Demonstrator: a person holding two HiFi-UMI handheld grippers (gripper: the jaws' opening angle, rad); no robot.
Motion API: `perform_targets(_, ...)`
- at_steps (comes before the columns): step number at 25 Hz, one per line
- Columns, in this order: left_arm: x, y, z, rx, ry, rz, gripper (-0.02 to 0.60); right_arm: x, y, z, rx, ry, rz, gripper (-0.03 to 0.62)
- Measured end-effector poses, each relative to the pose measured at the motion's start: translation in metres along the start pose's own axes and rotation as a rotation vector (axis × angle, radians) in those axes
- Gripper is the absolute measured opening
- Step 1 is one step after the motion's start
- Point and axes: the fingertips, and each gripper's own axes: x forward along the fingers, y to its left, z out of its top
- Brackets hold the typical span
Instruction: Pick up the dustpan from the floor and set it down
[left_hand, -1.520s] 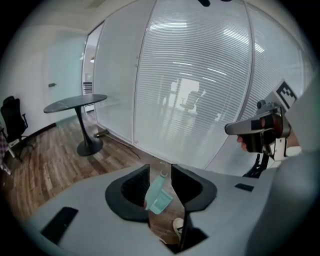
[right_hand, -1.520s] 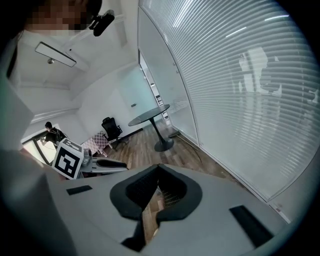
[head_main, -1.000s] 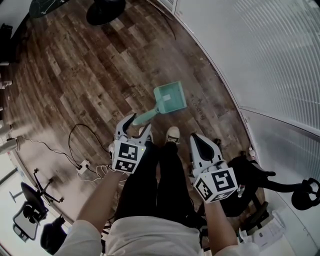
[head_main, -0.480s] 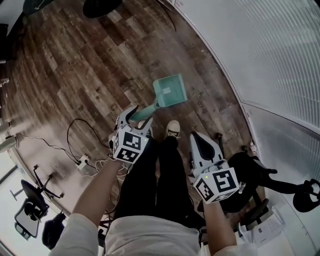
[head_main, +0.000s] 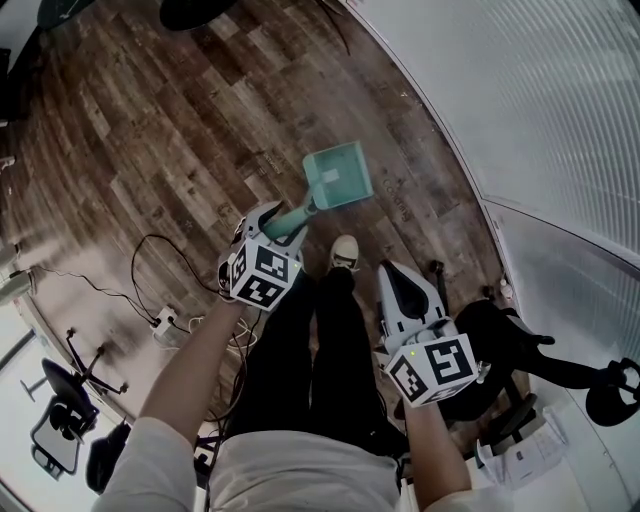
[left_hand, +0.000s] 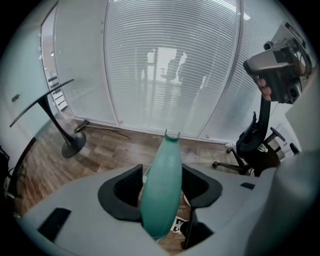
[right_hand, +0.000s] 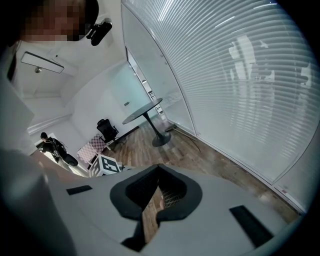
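— Dustpan location?
— Teal, in my left gripper, which pinches its handle. Pan end sticks out ahead toward the window blinds, over the wood floor, just beyond my shoe. Can't tell if it touches the floor.
— Left arm pose?
— Forearm stretched forward, marker cube facing up. The left gripper view looks roughly level at the blinds.
— Right side?
— Right gripper sits nearer my body, beside my right leg, arm bent in, pointing forward. Jaws pressed almost together, only a slit of floor showing, nothing between them. Black office chair just to its right.
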Motion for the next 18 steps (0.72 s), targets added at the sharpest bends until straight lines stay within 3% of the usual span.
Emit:
perform_targets(8, 0.0054, -0.0004, -0.0045, 0.002, 0.012, 0.019, 0.138, -0.0015, -0.0045, 0.0003, 0.003, -0.003, -0.007, 0.023)
perform_targets(18, 0.0059, -0.0062, -0.0006, 0.052, 0.006, 0.017, 0.081, -0.0051, -0.0070, 0.0032, 0.006, -0.006, -0.011, 0.023)
